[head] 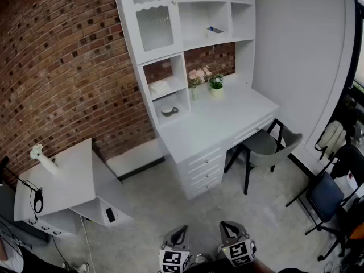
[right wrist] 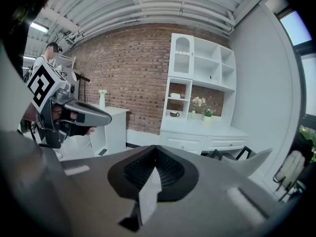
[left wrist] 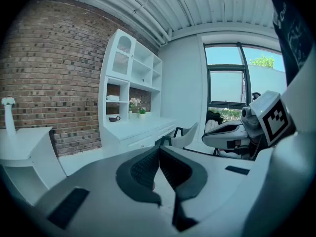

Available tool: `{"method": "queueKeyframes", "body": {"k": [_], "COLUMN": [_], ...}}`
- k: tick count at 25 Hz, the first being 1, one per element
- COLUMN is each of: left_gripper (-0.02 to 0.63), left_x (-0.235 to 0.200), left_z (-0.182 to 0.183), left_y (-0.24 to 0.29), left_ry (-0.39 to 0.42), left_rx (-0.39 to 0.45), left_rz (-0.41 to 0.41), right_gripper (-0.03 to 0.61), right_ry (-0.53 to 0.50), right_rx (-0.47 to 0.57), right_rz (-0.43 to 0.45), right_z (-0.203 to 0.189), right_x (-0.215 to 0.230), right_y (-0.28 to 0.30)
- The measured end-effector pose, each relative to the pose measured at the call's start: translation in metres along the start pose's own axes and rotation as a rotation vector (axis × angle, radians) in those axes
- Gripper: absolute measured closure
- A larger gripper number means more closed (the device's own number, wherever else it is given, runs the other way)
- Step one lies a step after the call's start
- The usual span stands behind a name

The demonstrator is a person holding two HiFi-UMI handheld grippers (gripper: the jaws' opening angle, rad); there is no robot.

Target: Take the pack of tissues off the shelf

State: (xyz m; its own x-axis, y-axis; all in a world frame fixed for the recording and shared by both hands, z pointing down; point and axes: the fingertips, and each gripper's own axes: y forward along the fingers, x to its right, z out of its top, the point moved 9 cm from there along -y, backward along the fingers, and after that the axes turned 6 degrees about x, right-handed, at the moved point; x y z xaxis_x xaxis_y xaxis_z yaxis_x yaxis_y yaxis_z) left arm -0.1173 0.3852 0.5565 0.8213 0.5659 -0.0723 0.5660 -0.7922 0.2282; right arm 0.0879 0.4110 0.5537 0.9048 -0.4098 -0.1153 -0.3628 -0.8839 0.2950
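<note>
A white pack of tissues lies in the upper cubby of the white shelf unit, against the brick wall. It is small and far off in the left gripper view and the right gripper view. Both grippers hang low at the bottom edge of the head view, over the floor and well short of the desk. My left gripper is shut, its jaws meeting at the tips with nothing between them. My right gripper is shut and empty too.
A dark bowl sits in the cubby below the tissues. Pink flowers and a small potted plant stand on the desk. A grey chair stands at the desk's right; a white side table with a vase stands left.
</note>
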Motion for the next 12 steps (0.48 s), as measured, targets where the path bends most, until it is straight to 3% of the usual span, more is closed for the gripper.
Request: {"method": "queueKeyframes", "body": {"k": [5,12], "left_gripper": [0.603,0.603], "left_x": [-0.0039,-0.0034], "left_z": [-0.0137,-0.0103], "left_y": [-0.0044,-0.0083], "left_ry": [0.006,0.037], "left_rx": [0.004,0.010], "left_rz": [0.005,0.001], "right_gripper": [0.575,0.574], "right_ry": [-0.046,0.009], "right_rx": [0.001,0.012], "right_rz": [-0.025,-0.028], "right_z": [-0.0037,-0.0018], "right_x": [-0.0027,-0.0049], "right_y": [-0.0005,-0.0014]}}
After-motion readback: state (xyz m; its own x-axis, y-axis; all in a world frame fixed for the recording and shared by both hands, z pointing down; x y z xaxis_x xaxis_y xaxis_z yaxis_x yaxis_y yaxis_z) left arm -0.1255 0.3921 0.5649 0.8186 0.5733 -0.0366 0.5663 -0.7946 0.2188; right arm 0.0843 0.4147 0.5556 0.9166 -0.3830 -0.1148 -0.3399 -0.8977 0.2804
